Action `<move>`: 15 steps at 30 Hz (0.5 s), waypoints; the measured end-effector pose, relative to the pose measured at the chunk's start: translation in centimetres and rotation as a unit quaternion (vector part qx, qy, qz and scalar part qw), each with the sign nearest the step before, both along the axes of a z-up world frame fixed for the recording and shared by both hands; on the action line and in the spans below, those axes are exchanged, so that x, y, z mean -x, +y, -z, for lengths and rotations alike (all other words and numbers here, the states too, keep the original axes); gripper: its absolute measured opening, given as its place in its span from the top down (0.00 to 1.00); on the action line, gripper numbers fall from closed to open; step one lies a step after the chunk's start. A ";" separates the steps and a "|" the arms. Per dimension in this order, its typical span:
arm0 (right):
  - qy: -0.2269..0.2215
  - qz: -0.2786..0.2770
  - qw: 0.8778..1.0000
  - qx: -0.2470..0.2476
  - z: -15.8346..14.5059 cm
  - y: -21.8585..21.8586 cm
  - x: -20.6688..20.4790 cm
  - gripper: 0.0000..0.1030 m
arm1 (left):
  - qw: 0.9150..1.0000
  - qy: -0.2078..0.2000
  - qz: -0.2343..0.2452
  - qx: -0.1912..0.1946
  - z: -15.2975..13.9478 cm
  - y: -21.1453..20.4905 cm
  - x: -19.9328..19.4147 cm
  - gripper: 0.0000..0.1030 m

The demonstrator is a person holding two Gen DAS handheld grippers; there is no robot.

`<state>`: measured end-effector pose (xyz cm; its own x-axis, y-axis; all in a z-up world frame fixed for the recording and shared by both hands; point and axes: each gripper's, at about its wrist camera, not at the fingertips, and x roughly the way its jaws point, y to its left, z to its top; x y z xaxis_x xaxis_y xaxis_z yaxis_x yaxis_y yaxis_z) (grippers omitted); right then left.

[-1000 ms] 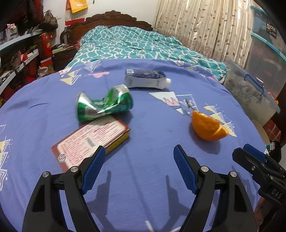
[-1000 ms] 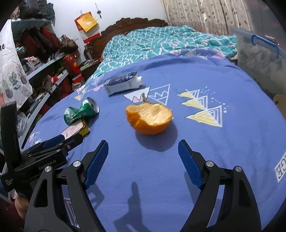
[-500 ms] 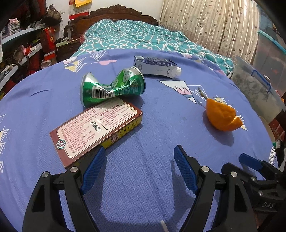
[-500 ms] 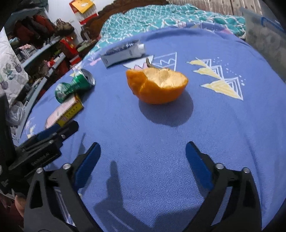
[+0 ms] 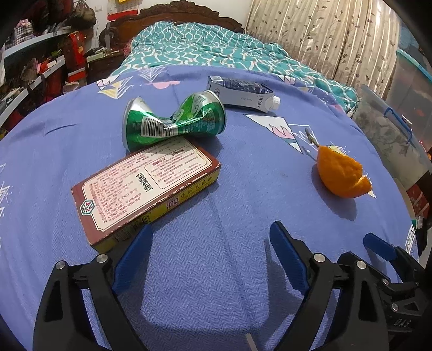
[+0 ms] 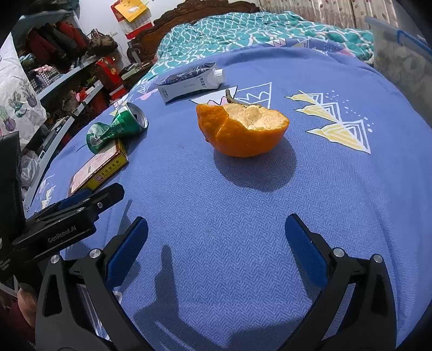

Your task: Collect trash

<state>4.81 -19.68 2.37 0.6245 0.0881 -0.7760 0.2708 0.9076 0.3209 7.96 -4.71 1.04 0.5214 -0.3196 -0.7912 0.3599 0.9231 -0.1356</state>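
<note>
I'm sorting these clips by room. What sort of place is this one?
Most likely a lived-in bedroom. A bed with a carved wooden headboard and teal patterned quilt stands behind the blue cloth-covered table, curtains hang alongside, and cluttered shelves line the wall.

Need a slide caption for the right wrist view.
Right gripper, fingers opening and empty, faces a hollow orange peel on the blue bedspread.
</note>
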 end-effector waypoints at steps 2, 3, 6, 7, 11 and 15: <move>0.001 -0.001 1.000 0.002 0.0 0.0 0.0 0.03 | 1.000 0.001 -0.001 0.000 0.0 0.1 0.0 0.13; 0.001 -0.002 1.000 0.003 0.0 0.1 0.0 0.03 | 1.000 0.002 -0.001 0.001 0.0 0.1 0.0 0.13; 0.000 -0.003 1.000 0.003 0.0 0.0 0.0 0.03 | 1.000 0.006 -0.001 0.005 0.1 0.2 0.0 0.09; 0.000 -0.004 1.000 0.003 0.1 0.0 0.0 0.03 | 1.000 0.006 -0.001 0.006 0.1 0.2 0.0 0.08; 0.000 -0.006 1.000 0.006 0.1 0.0 0.0 0.03 | 1.000 0.007 0.003 0.002 0.1 0.1 0.0 0.08; 0.000 -0.008 1.000 0.007 0.1 -0.1 0.0 0.03 | 1.000 0.009 0.007 0.006 0.0 0.2 -0.1 0.08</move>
<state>4.79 -19.81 2.27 0.6228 0.0869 -0.7775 0.2570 0.9159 0.3082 8.11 -4.52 1.00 0.5026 -0.3365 -0.7963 0.3708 0.9160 -0.1531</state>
